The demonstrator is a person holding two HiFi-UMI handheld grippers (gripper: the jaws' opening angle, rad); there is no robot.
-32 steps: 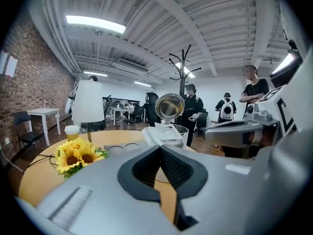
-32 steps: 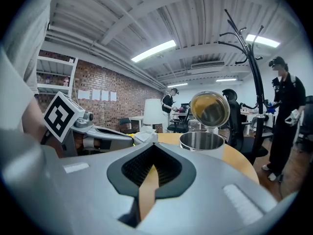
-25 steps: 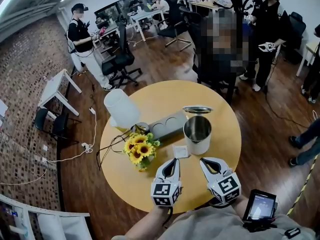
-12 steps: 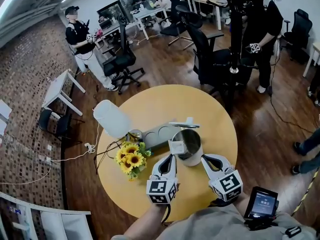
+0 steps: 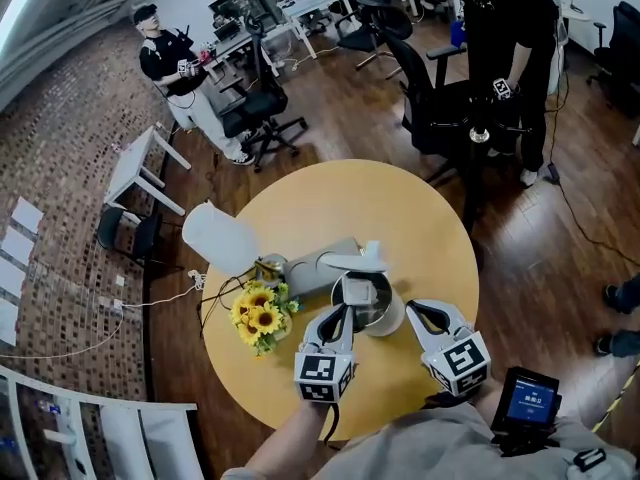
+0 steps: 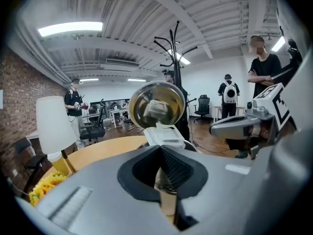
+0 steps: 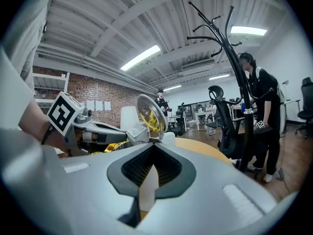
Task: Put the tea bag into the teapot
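A steel teapot (image 5: pixel 388 318) stands on the round yellow table (image 5: pixel 400 218), its hinged lid (image 5: pixel 356 262) swung open. My left gripper (image 5: pixel 343 315) is shut on a white tea bag (image 5: pixel 362 292) and holds it over the pot's mouth. In the left gripper view the tea bag (image 6: pixel 164 135) sticks out beyond the closed jaws of that gripper (image 6: pixel 159 147), under the shiny lid (image 6: pixel 156 104). To the pot's right, my right gripper (image 5: pixel 413 310) is shut and empty. The right gripper view has its closed jaws (image 7: pixel 152 146) facing the lid (image 7: pixel 148 114).
Sunflowers (image 5: pixel 260 318) and a white lamp (image 5: pixel 214 238) stand at the table's left, with a grey block (image 5: pixel 318 261) behind the pot. A phone (image 5: pixel 527 402) sits by my right side. Office chairs (image 5: pixel 440 108), a coat rack and people are beyond the table.
The tea bag lay on the table in front of the pot. My left gripper has lifted it and carried it forward over the pot's mouth. The right gripper has stayed beside the pot.
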